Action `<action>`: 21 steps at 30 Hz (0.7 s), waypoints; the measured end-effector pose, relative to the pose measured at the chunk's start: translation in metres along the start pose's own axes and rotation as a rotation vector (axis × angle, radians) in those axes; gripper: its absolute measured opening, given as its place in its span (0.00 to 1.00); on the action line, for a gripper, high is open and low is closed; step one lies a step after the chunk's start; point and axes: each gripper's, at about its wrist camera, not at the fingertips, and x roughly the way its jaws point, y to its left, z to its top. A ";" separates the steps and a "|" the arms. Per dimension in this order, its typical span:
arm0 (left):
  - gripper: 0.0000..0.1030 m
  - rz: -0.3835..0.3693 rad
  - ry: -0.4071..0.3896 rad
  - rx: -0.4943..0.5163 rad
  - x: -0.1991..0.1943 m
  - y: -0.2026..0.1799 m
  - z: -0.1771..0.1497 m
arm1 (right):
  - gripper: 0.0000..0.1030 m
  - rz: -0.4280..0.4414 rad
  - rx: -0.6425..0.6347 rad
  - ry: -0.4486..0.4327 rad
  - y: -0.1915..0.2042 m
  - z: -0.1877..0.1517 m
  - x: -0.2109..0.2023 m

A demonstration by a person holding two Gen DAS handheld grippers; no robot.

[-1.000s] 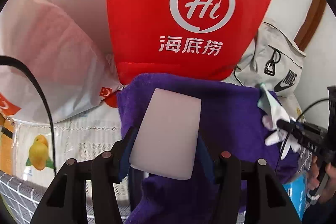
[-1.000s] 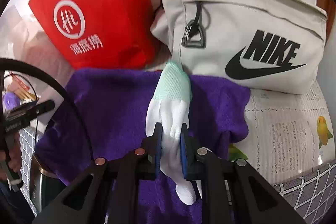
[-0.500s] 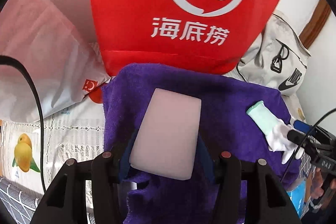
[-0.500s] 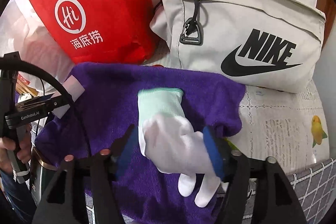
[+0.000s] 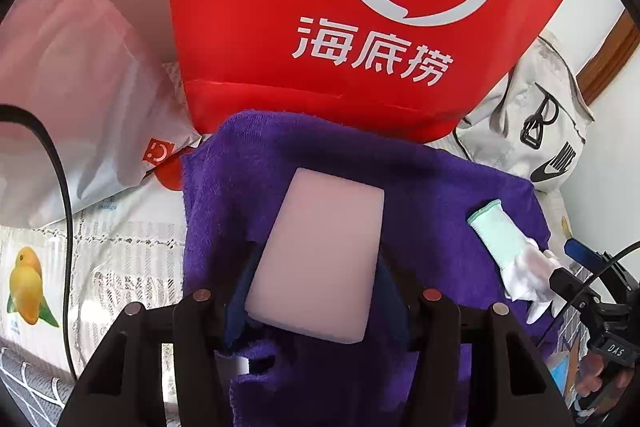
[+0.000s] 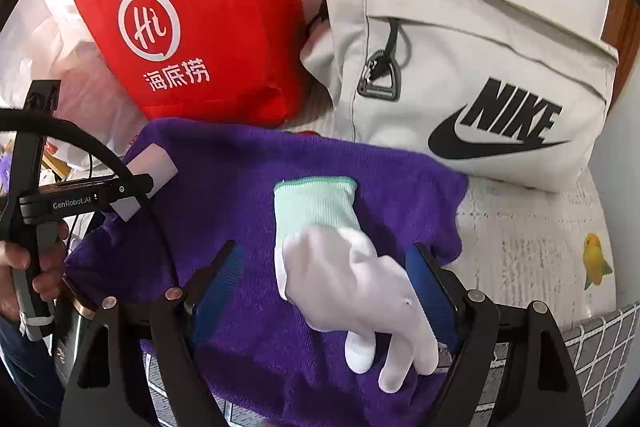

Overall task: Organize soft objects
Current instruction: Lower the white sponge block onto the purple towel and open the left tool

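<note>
A purple towel [image 5: 432, 195] lies spread in front of me; it also shows in the right wrist view [image 6: 224, 195]. My left gripper [image 5: 316, 279] is shut on a pale pink sponge block [image 5: 320, 255] and holds it over the towel. The block also shows in the right wrist view [image 6: 154, 167]. A white glove with a mint green cuff [image 6: 340, 259] lies flat on the towel between the spread fingers of my open right gripper [image 6: 332, 291], which does not grip it. The glove also shows at the right of the left wrist view [image 5: 512, 251].
A red bag with a white Hi logo [image 5: 360, 7] stands behind the towel, beside a grey Nike bag [image 6: 460, 75]. A pinkish plastic bag [image 5: 72, 87] lies at the left. A tablecloth with a fruit print [image 6: 532, 247] covers the table.
My right gripper opened and let go of the glove, which now lies flat on the towel. My left gripper moved forward over the towel, still holding the block.
</note>
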 end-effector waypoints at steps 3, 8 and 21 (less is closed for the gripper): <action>0.54 -0.019 0.004 -0.001 0.000 0.001 0.001 | 0.80 -0.014 0.001 -0.017 0.000 0.001 0.000; 0.65 0.007 0.009 0.011 0.000 -0.004 0.001 | 0.80 -0.018 -0.002 -0.043 0.003 -0.001 0.003; 0.81 0.152 -0.001 0.014 -0.023 -0.013 0.003 | 0.80 0.013 -0.024 -0.020 0.011 0.004 0.004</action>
